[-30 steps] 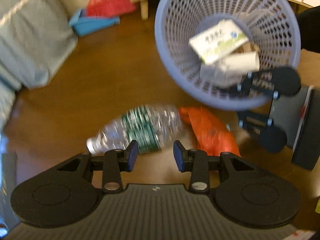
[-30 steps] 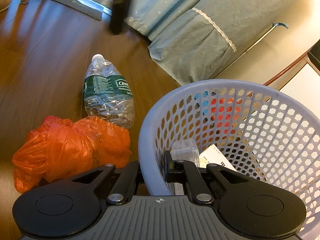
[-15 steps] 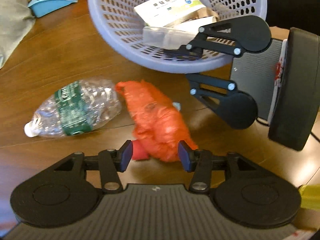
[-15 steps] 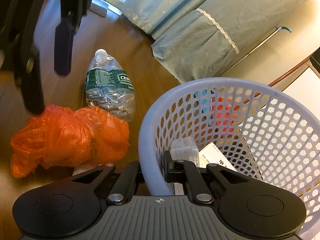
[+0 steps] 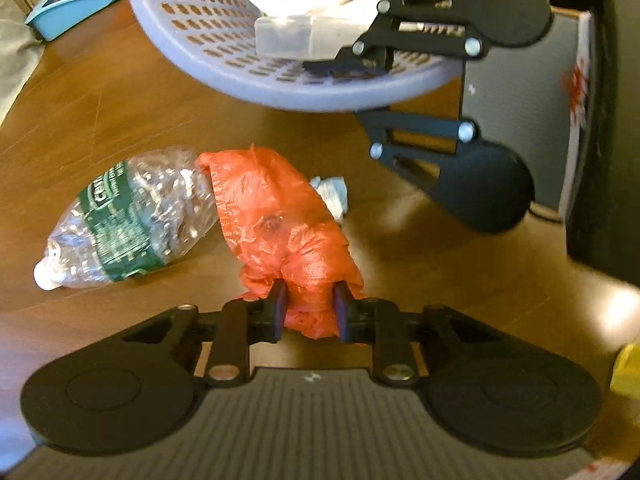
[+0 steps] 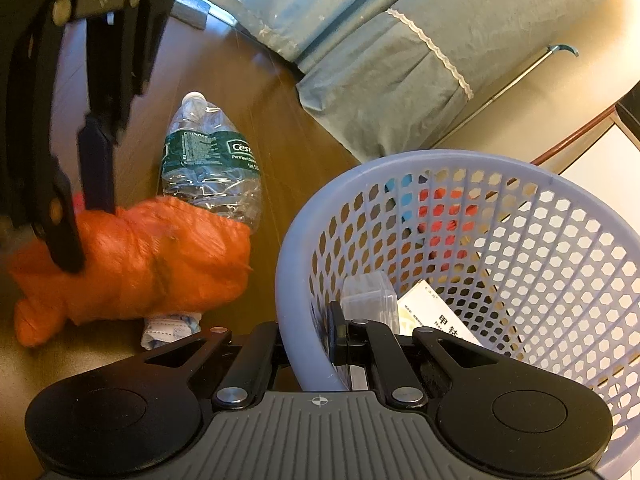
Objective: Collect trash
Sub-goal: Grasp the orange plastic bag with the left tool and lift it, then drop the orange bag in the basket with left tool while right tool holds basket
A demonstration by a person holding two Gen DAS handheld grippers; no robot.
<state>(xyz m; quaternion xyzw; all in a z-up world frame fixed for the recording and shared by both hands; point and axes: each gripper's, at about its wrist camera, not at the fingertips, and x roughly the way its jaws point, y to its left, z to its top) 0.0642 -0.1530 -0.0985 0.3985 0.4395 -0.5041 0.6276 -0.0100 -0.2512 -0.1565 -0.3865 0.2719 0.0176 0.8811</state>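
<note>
Orange crinkled plastic bag (image 5: 280, 220) between dark blue pads of black left gripper (image 5: 308, 312). Beside bag, clear crushed bottle (image 5: 132, 216), green label with white lettering, white cap. Beyond bag from that claw, small pale blue-white wad (image 5: 332, 192). Lavender basket (image 6: 500, 240) with hexagon-hole pattern on black right gripper (image 6: 312, 332). Inside: white printed carton (image 6: 436, 320), clear box (image 6: 368, 296). Floor (image 5: 100, 100) brown wood grain. Beyond bottle, teal bedding (image 6: 400, 60) with tiny white stars, white lace trim.
</note>
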